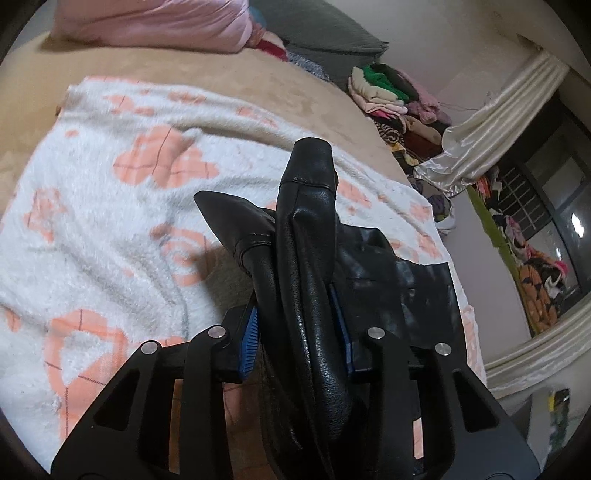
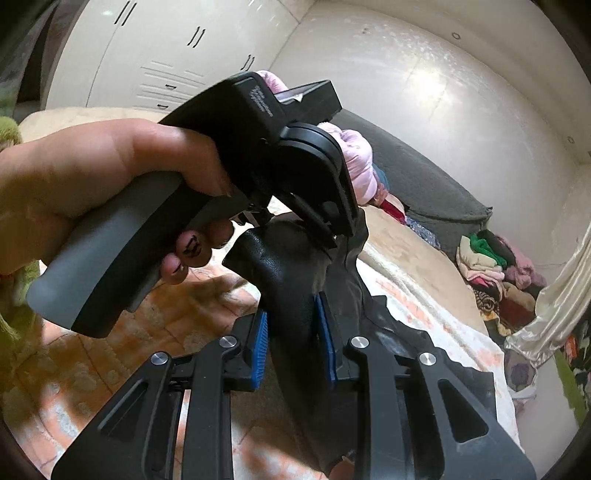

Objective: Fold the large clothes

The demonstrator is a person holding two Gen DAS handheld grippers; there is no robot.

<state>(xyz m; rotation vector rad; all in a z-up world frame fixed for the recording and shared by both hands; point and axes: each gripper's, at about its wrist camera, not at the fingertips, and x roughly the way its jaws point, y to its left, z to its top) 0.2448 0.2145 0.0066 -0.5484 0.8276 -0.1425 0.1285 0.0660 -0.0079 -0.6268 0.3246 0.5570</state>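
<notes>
Bed [image 1: 229,85]: tan, plush-covered, filling most of the left wrist view; carries all items below.

Blanket [image 1: 110,192]: white fleece with salmon-pink flower and check print, spread over the bed's near part, rumpled into shallow folds.

Grey cushion or headboard pad [image 1: 325,40]: dark grey, along the bed's far edge beside the wall.

Curtain [image 1: 495,133]: cream satin, gathered and hanging at the right near a dark window.

Wardrobe [image 2: 147,55]: white, slotted doors and drawers, behind the bed in the right wrist view.

Pink quilted bundle [image 1: 155,22]: lying at the bed's far end, just beside the grey pad.

Pile of clothes [image 1: 399,99]: mixed colours, green, cream, pink and dark pieces, heaped beyond the bed's right edge.

Black leather-look garment [image 1: 306,258]: the task's item. Raised above the blanket, bunched into thick folds between both claws; a flat black panel trails off to the right onto the blanket. Grained surface, stitched seams visible.

Left claw [image 1: 299,325]: black frame, blue ribbed pads; jaws drawn in and pinching a thick fold of the garment, pads pressed against it on both sides.

Right claw [image 2: 293,347]: same build; jaws pinching another fold of the garment, pads in contact either side.

Person's left hand [image 2: 110,177]: wrapped round the grey handle of the left claw unit, seen close ahead in the right wrist view; painted nails with dark markings.
</notes>
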